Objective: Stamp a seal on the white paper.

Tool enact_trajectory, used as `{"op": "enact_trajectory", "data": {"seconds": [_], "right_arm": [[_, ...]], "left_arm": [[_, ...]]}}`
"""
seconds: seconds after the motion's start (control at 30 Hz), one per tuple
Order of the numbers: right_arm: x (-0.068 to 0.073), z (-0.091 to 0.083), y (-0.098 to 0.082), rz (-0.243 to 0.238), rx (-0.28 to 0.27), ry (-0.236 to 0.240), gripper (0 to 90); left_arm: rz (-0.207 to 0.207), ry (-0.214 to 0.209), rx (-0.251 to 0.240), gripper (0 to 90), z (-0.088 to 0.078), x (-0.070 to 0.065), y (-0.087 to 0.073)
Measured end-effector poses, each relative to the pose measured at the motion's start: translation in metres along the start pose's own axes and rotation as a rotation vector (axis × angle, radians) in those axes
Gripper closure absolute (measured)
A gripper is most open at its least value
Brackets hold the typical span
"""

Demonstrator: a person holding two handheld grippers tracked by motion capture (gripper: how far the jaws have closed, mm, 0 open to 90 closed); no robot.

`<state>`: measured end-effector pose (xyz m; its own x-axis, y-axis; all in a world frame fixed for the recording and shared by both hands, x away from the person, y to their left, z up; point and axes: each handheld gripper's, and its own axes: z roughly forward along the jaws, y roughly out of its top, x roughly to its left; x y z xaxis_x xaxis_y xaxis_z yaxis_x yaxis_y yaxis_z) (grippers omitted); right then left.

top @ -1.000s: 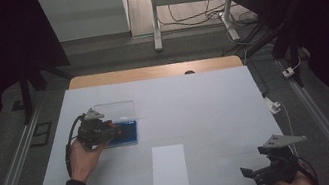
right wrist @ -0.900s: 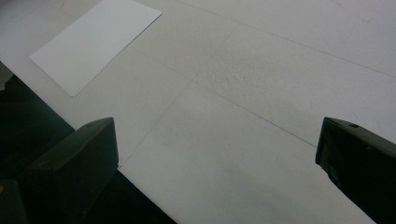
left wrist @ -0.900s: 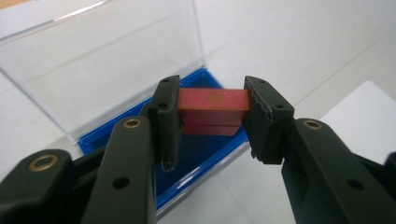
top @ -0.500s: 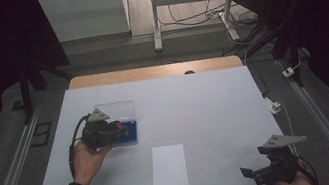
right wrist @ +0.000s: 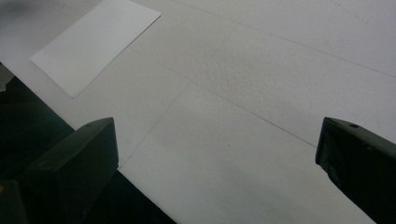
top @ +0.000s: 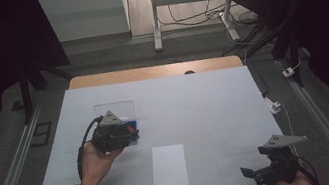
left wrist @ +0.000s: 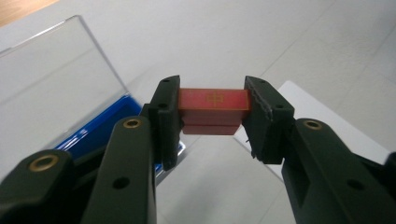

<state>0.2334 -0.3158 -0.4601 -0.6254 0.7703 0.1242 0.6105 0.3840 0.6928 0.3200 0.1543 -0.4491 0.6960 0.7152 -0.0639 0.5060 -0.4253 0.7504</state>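
Already the picking-out looks done: the left gripper (left wrist: 212, 109) is clenched on a small red rectangular block with a gold mark on its face (left wrist: 214, 105), one black jaw pressed to each end, the block held clear of the white table surface (top: 205, 106). From above, that gripper (top: 126, 134) sits at about 9 o'clock from the table's middle, right over the shallow blue tray of a box with a clear hinged lid (left wrist: 100, 128). The lid (top: 114, 110) stands open toward 12 o'clock. In the left gripper view the blue tray lies just below and to the 8 o'clock side of the block, so the block seems freshly lifted out rather than carried off anywhere.

What is left, as I judge it, is the carrying and the setting down. A white rectangular sheet of paper (top: 168, 168) lies flat at about 6 o'clock from the table's middle, near the front edge, and looks a likely landing spot. Nothing rests on it.

At 5 o'clock, by the front edge, the right gripper (top: 267, 170) hangs with its jaws spread wide, grasping nothing; its own view looks past them to bare table and the sheet (right wrist: 95, 44).
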Motion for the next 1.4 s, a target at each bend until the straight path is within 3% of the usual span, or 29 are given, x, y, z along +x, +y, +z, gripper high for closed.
{"op": "enact_trajectory", "data": {"seconds": [0.93, 1.4], "right_arm": [[0.001, 0.0, 0.0, -0.005, 0.002, 0.002, 0.0], [0.001, 0.0, 0.0, -0.009, 0.003, 0.005, 0.0]], "left_arm": [[0.167, -0.168, 0.09, 58.4, 0.04, -0.066, 0.005], [0.226, -0.197, 0.142, 58.5, 0.064, -0.077, -0.004]]}}
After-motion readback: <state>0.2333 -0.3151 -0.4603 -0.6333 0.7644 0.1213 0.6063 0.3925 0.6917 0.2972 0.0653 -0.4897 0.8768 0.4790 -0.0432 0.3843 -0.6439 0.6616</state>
